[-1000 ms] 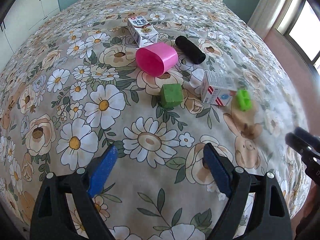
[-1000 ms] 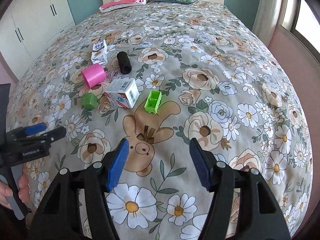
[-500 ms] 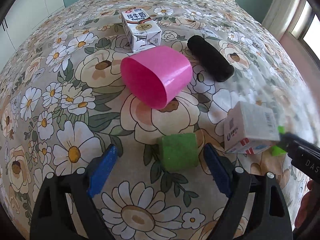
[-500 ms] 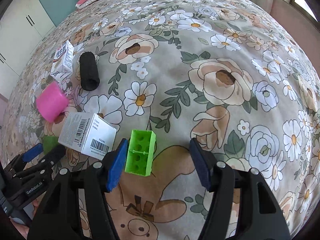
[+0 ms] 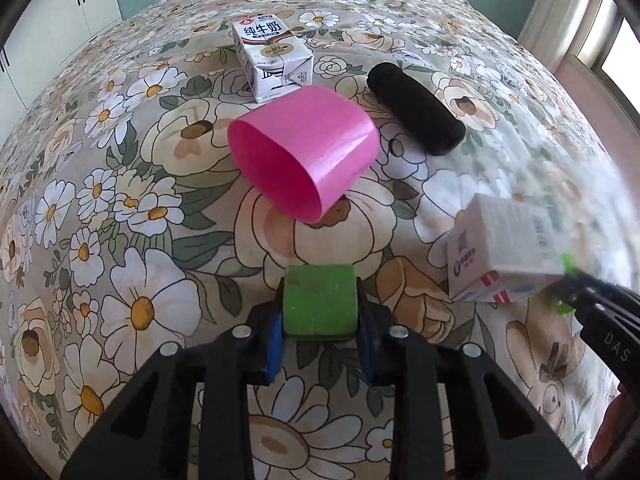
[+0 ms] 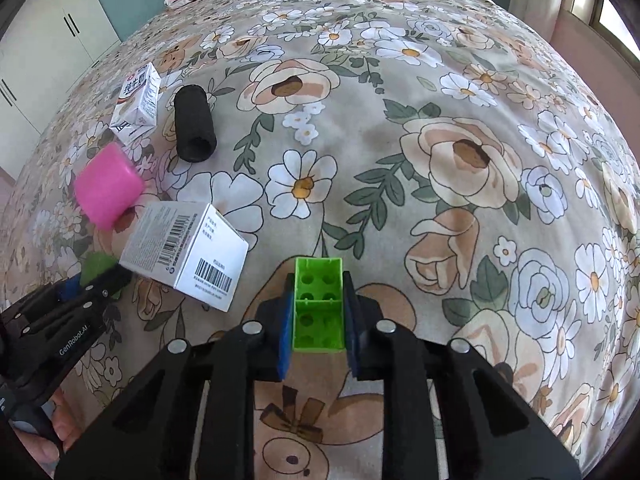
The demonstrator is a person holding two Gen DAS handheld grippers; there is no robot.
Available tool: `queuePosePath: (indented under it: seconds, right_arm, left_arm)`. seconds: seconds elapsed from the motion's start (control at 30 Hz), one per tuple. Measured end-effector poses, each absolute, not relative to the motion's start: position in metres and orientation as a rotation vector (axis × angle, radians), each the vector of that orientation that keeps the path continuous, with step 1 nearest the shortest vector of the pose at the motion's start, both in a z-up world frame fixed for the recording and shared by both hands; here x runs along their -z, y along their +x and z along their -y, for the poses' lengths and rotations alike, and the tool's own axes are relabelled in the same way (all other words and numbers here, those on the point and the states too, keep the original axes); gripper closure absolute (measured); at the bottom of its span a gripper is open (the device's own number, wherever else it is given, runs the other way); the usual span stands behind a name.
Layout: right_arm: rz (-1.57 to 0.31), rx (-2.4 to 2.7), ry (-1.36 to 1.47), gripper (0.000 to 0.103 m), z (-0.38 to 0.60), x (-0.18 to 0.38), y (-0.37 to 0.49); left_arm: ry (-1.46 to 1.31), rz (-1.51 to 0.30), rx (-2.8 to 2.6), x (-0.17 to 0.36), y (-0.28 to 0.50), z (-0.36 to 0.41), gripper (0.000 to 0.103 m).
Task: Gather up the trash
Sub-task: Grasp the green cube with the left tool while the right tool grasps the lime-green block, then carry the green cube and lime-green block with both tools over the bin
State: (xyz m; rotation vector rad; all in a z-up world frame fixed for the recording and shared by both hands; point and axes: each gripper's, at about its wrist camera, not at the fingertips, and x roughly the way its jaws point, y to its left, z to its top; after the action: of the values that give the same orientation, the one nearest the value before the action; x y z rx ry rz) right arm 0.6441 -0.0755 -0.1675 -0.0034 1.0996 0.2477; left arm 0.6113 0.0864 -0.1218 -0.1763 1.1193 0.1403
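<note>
Left hand-held gripper [image 5: 320, 334]: pressed in on the green sponge block [image 5: 319, 300], one blue pad against each side of it; the block sits on the bed [image 5: 132, 208].
Right hand-held gripper [image 6: 319, 326]: pinching the bright green perforated plastic piece [image 6: 319, 304], which lies lengthwise between the pads, its open cells with round holes facing up.
Pink cup [image 5: 304, 160]: on its side just beyond the sponge block, mouth turned toward the left camera.
Milk carton [image 5: 272, 58]: lying flat behind the cup, almost touching it.
Black cylinder [image 5: 416, 114]: lying to the right of the cup and carton; the right wrist view shows it has a hollow end.
White barcode box [image 6: 184, 256]: tilted on the bed between the two grippers, near both, touching neither that can be seen.
Change from one second ago: both grippers then hung spread wide well short of the items, nothing between their pads. Half a second ago they were spread around their pieces. Now each has closed on its piece. The cup, carton, cylinder and box lie in the same arrangement.
</note>
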Motion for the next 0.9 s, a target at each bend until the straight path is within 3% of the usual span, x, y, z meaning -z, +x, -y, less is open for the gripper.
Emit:
queuePosePath:
  seconds: [0.33,0.9]
  right_arm:
    - [-0.988,-0.242,-0.032,0.080,0.092,0.077,0.582]
    - [-0.696,-0.237,-0.112,0.080,0.132,-0.112,0.376]
  left_arm:
    - [-0.205,-1.106,-0.145,0.069,0.558,-0.098,0.071]
    - [-0.135,-0.811,-0.128,-0.143,0.375,-0.098,0.071]
